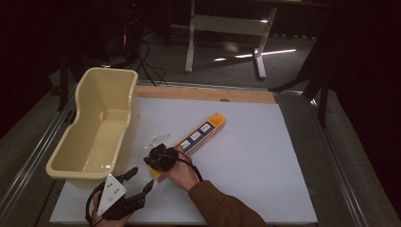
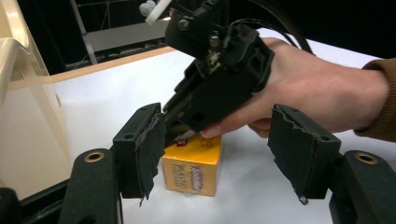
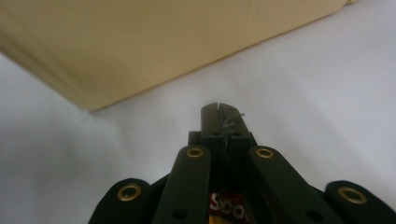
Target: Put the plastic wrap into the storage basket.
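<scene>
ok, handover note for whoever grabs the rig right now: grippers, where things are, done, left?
Right gripper: jaws shut with nothing between them, resting over the near end of the yellow box.
Left gripper: open, empty, near the table's front edge, aimed at that box end.
Box lies flat on the white mat, outside the cream tub at its left.
Done: nothing gripped or moved into the tub.
Left: probably grip the box and deal with it.

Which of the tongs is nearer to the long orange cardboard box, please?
Right. The right tongs, shut, sit over the long orange cardboard box's near end; the left tongs, open, are just short of it.
</scene>
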`<state>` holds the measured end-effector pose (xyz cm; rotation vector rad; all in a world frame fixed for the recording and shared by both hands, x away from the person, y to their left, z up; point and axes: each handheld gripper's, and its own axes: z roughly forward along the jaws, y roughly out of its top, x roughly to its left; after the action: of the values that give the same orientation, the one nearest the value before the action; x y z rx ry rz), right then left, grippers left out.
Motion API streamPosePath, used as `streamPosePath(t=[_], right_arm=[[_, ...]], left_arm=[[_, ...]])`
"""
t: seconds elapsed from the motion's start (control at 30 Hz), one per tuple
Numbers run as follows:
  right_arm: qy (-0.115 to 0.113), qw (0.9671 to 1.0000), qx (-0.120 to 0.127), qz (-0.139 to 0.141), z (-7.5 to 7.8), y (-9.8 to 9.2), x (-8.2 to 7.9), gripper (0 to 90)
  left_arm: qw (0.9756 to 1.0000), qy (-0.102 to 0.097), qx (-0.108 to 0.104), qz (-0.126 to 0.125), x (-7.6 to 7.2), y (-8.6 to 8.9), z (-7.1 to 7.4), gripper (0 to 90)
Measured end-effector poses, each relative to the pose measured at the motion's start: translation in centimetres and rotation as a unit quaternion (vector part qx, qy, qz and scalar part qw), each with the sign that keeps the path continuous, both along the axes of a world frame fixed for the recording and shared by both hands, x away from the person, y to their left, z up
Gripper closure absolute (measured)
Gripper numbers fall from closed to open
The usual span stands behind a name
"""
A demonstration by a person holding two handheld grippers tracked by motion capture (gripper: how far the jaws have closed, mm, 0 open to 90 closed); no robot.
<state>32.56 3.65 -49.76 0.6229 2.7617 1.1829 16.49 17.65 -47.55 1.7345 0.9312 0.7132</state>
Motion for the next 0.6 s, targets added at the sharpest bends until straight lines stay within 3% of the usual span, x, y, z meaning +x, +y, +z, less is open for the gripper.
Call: streamPosePath(t=[0.43, 0.5, 0.6], right_arm=[[0.04, 0.9981, -0.036, 0.028, 0.7, -3.9, -2.7, 90.0], [0.04, 0.9978, -0.043, 0.03, 0.8, -4.8, -3.2, 90.0], [0.016, 0.9968, -0.074, 0.027, 1.0, -6.8, -4.4, 90.0]], left_arm=[[1.0, -0.003, 0.0, 0.001, -0.1, -0.1, 0.0, 35.8], [1.0, -0.001, 0.002, 0.002, -0.1, 0.0, 0.0, 35.8], [1.0, -0.002, 0.001, 0.002, -0.1, 0.0, 0.0, 35.7]])
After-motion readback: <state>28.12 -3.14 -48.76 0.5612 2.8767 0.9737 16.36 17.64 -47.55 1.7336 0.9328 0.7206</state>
